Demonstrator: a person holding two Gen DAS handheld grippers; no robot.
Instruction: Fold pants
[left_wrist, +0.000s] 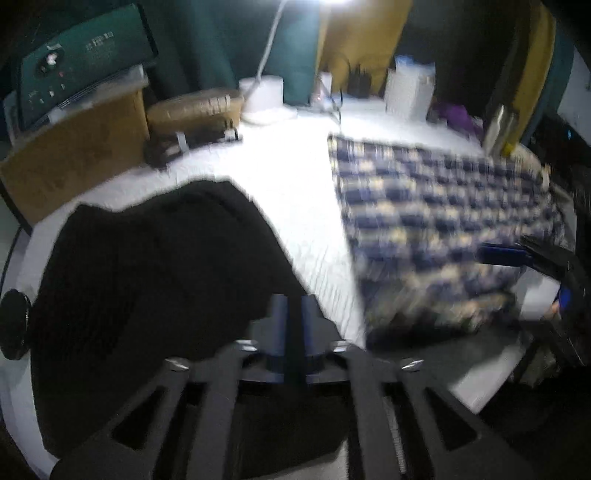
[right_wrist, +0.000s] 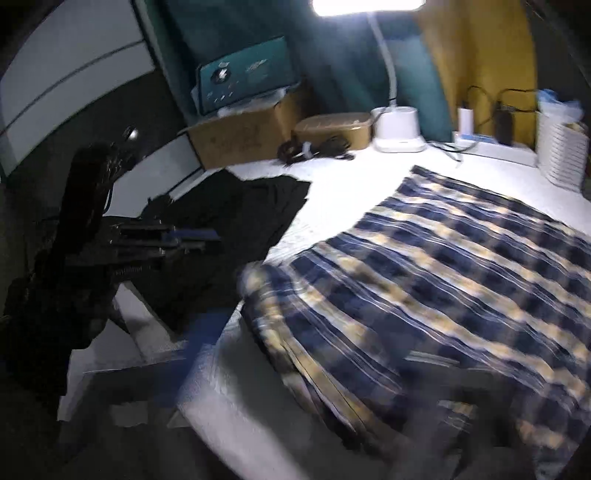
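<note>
**Ana:** Left wrist view first, and it is smeared. What do you make of the left gripper (left_wrist: 294, 325)?

**Ben:** Its two blue pads (left_wrist: 279, 325) stand slightly apart, with a narrow dark slot between them. I see nothing pinched there. Just past the tips lies a black garment (left_wrist: 166, 277), heaped on the near left part of the white table (left_wrist: 288, 177).

**Ana:** And the pants?

**Ben:** The plaid pants (left_wrist: 443, 206), navy and cream, lie flat on the right half of the table. They are apart from the black garment, with a bare white strip between the two. Their near edge is doubled over in layers at the table's front.

**Ana:** Where is the right gripper (left_wrist: 524, 277)?

**Ben:** At the right rim of this view, beside the near right corner of the pants. Its jaws are spread wide, one blue finger reaching over the cloth. From its own camera the fingers are only blurred shapes far apart, the plaid cloth lying between them, nothing squeezed.

**Ana:** Behind?

**Ben:** A white lamp (right_wrist: 397, 129) and a cardboard box (left_wrist: 74, 162) at the back of the table
</note>
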